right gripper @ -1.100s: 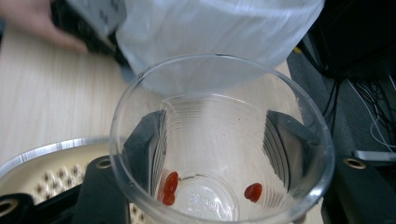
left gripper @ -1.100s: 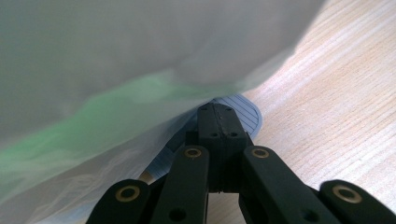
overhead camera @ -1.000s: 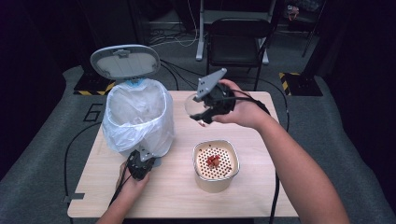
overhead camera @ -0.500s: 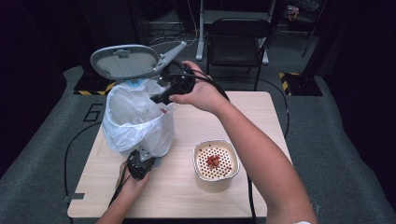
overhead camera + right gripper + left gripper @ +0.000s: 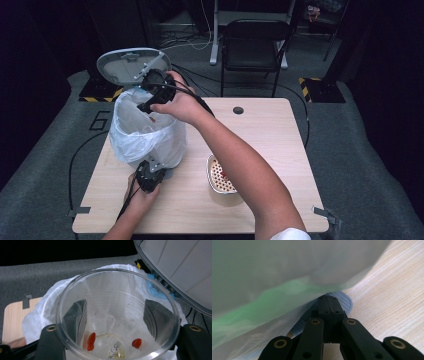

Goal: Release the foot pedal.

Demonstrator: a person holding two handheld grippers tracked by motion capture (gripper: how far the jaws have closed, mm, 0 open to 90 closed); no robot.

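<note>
The bin (image 5: pixel 145 135), lined with a white bag and standing at the near left of the table (image 5: pixel 270 150), is the thing to steer by. Its grey lid (image 5: pixel 131 65) stands tipped up behind it, past the table's far edge, so the mouth is open from above and from the right.

Over that mouth the right gripper (image 5: pixel 150 102) holds a clear plastic cup (image 5: pixel 117 317). In the right gripper view a jaw pad lies flat against each side of the cup's wall; the jaws have just been easing wider, yet the cup sits between them with the pads against it. Two red bits (image 5: pixel 91 341) cling to its bottom beside some pale residue. The lid's underside looms close at the cup's upper right, leaving little room that way; the bag's rim (image 5: pixel 45 305) rings the cup below.

At the bin's foot, on the near side, the left gripper (image 5: pixel 150 175) has its jaws closed together. In the left gripper view their tips (image 5: pixel 329 306) press on the grey ribbed pedal (image 5: pixel 345 302), with the bag bulging just above.

Right of the bin, partly under the person's right forearm, sits a round perforated strainer bowl (image 5: pixel 220 175) with something red in it. Beyond it the tabletop runs bare to the right and far edges.
</note>
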